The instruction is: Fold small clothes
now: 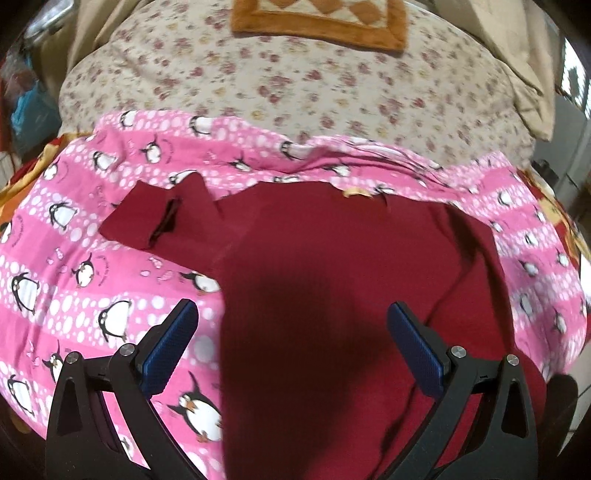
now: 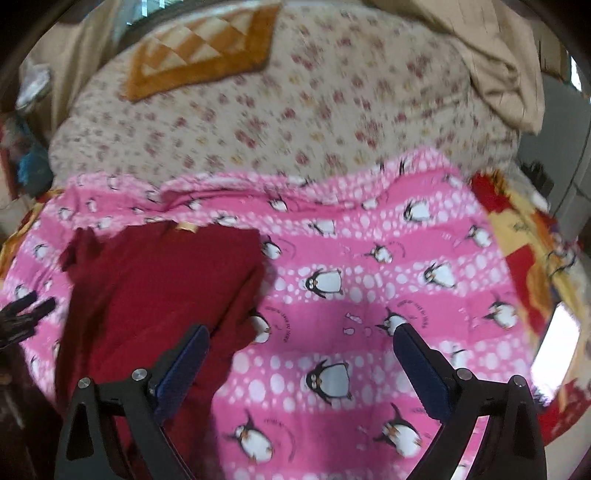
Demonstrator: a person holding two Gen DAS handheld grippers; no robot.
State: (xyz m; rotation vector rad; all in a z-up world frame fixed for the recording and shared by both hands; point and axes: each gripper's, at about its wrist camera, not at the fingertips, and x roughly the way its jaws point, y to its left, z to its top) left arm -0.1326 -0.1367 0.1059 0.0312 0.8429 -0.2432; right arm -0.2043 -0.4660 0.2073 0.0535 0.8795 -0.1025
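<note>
A dark red top (image 1: pixel 332 266) lies flat on a pink penguin-print blanket (image 1: pixel 74 258), collar toward the far side. Its left sleeve (image 1: pixel 155 218) stretches out to the left; the right side is folded in over the body. My left gripper (image 1: pixel 291 314) hovers open above the garment's lower middle, nothing between its blue pads. In the right wrist view the same red top (image 2: pixel 155 295) lies at the left, and my right gripper (image 2: pixel 301 332) stands open over the pink blanket (image 2: pixel 369 295), its left finger (image 2: pixel 188 354) above the garment's right edge. The other gripper's black tips (image 2: pixel 22 314) show at far left.
Beyond the blanket lies a beige floral bedsheet (image 1: pixel 295 81) with an orange-bordered cushion (image 1: pixel 321 18) at the far side. A beige cloth (image 2: pixel 498 66) is heaped at the far right. A red and yellow blanket (image 2: pixel 524 258) edges the bed on the right.
</note>
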